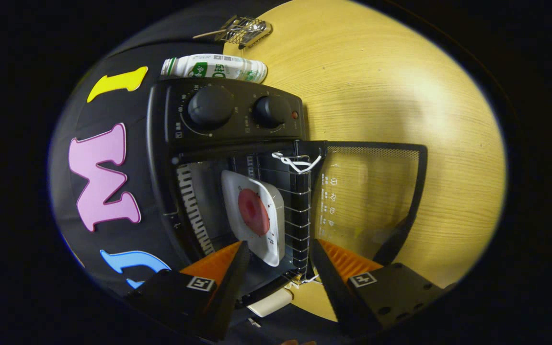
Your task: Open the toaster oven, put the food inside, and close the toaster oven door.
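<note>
The black toaster oven (161, 143) appears turned on its side in my view, with two knobs (210, 106) on its panel. Its glass door (376, 158) is swung fully open and lies flat over the wooden table. Inside, on the wire rack (300, 211), rests a white square plate (237, 191) carrying a round red piece of food (253, 211). My gripper (280, 243) is open at the oven's mouth. The plate's near corner lies between the fingertips, and neither finger presses on it.
A white bottle with a green label (213, 67) lies beyond the oven, with a small wire basket (245, 29) further on. A white string (296, 163) is tied at the rack's edge. The wooden table (400, 86) stretches out past the door.
</note>
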Demonstrator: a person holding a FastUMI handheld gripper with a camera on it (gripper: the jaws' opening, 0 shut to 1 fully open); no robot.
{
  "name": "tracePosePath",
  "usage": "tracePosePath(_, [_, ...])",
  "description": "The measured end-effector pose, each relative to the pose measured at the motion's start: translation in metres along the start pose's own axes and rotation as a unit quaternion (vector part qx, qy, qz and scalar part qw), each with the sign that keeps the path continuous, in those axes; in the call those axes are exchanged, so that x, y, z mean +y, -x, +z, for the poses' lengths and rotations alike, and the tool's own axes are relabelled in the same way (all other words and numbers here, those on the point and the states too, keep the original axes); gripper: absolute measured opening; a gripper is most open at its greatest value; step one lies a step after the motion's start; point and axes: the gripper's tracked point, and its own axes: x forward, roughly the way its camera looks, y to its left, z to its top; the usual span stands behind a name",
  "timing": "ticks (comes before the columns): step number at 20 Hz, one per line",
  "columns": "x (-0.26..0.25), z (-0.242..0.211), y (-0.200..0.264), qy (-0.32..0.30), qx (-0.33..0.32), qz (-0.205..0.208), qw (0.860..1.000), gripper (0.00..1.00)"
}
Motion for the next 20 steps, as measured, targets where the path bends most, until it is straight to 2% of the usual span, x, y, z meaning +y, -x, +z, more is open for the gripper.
tracePosePath(1, [-0.005, 0.003, 0.011, 0.027, -0.003, -0.005, 1.0, 0.97])
tracePosePath(4, [-0.008, 0.01, 0.043, 0.133, 0.006, 0.009, 0.991, 0.99])
tracePosePath(7, [-0.024, 0.012, 0.07, 0.259, 0.009, 0.009, 0.966, 0.98])
tracePosePath(12, [-0.089, 0.001, 0.089, 0.455, 0.024, -0.053, 0.888, 0.98])
tracePosePath(15, [-0.121, -0.016, 0.084, 0.529, 0.033, -0.078, 0.845, 0.98])
tracePosePath(18, [-0.149, -0.03, 0.075, 0.602, 0.041, -0.101, 0.791, 0.99])
tracePosePath(20, [-0.157, -0.034, 0.065, 0.635, 0.033, -0.11, 0.764, 0.99])
